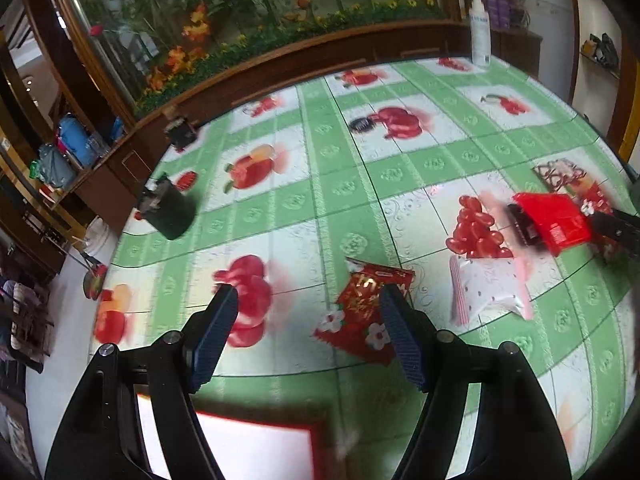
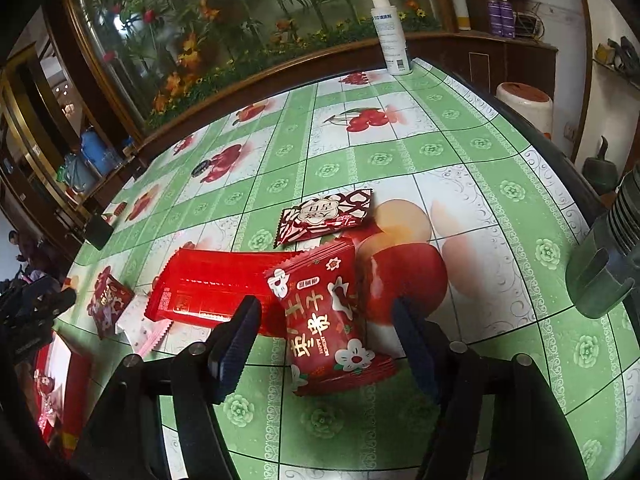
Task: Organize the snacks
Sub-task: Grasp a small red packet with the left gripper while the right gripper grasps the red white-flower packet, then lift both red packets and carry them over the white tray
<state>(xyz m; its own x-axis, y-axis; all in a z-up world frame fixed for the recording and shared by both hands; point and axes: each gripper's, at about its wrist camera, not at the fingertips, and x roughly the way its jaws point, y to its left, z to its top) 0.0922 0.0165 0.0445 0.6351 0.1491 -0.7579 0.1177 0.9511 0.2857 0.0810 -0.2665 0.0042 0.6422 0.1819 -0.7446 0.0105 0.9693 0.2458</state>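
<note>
Nearest the right gripper (image 2: 326,344), jaws part open around a red flower-print snack pack (image 2: 334,320) lying flat on the worktop (image 2: 480,208); pads not yet touching it, nothing held. Risk: that pack overlaps a long red pack (image 2: 208,284) at its upper left, so closing could pinch both or drag the neighbour; slick film may also slip out of the pads. Beyond these, a dark red patterned packet (image 2: 326,216) lies just behind, touching or nearly so. Right worktop edge is near, so a shove that way could tip a pack off. Left gripper (image 1: 308,336) also part open and empty, its right finger over a small red packet (image 1: 360,308); a white dotted pouch (image 1: 488,288) sits just beside, easy to snag. Red-rimmed white tray (image 1: 312,432) below the left gripper. Farther out, worktop centre is open; spray bottle (image 2: 390,32) at far edge, well apart.
</note>
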